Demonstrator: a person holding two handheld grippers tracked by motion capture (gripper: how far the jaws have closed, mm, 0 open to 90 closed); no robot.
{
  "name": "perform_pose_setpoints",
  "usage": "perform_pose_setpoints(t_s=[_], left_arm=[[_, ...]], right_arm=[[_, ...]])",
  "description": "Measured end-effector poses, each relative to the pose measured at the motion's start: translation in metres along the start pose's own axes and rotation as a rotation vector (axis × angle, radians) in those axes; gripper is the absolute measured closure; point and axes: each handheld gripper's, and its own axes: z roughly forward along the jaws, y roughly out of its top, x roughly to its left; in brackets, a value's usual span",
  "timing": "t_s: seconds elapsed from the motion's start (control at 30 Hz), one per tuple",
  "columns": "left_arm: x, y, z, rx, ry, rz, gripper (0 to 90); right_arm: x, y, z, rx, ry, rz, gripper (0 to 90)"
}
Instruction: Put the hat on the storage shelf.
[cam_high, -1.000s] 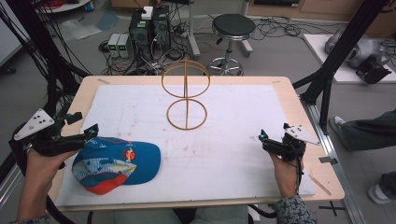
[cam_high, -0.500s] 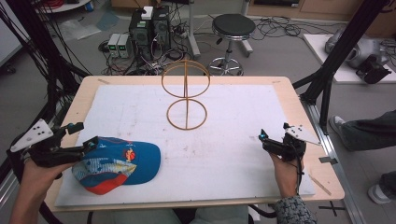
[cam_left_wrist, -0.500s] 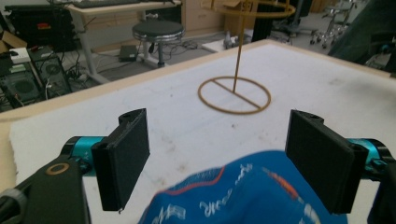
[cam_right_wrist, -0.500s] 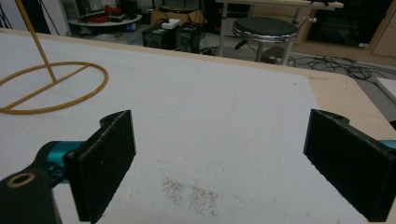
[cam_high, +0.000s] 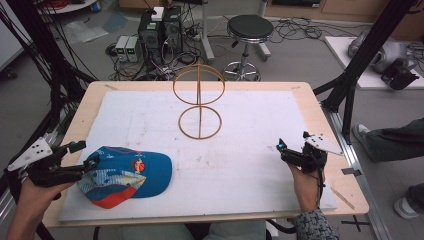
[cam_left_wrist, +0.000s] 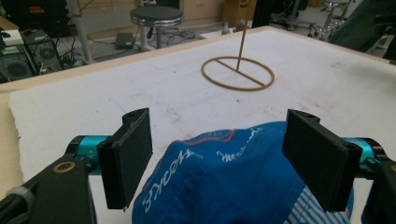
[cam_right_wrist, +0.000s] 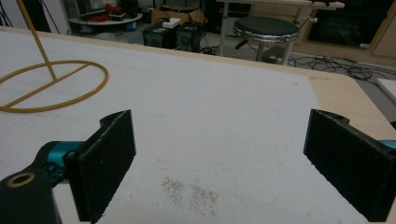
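Cap (cam_high: 125, 175) is lying near ring stand (cam_high: 199, 106) | left gripper (cam_left_wrist: 224, 158) is gaping around cap | right gripper (cam_right_wrist: 219, 172) is gaping, holding nothing

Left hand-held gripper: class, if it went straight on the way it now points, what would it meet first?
The blue cap. It lies between the open jaws of the left hand-held gripper, so the gripper would probably meet it first, well before the wire stand.

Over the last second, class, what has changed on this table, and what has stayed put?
The left gripper has drawn back toward the table's left edge, jaws open, with the blue cap between them in the left gripper view; the cap barely shifted. The right gripper, open and empty, and the wire stand stayed where they were.
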Motion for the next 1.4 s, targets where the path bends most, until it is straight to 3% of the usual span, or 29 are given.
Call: perform_pose_setpoints(t_s=[0.27, 0.6, 0.83, 1.4], left_arm=[[0.002, -0.009, 0.005, 0.041, -0.037, 0.007, 24.5], [0.001, -0.013, 0.012, 0.083, -0.04, 0.02, 28.3], [0.0, -0.013, 0.011, 0.077, -0.068, 0.029, 42.9], [-0.004, -0.011, 0.014, 0.091, -0.075, 0.043, 72.0]], right_arm=[[-0.001, 0.0, 0.001, -0.001, 0.001, -0.011, 8.2], [0.0, 0.0, 0.0, 0.0, -0.001, -0.003, 8.2], [0.001, 0.0, 0.001, 0.002, 0.002, -0.007, 8.2], [0.0, 0.0, 0.001, -0.002, 0.003, -0.003, 8.2]])
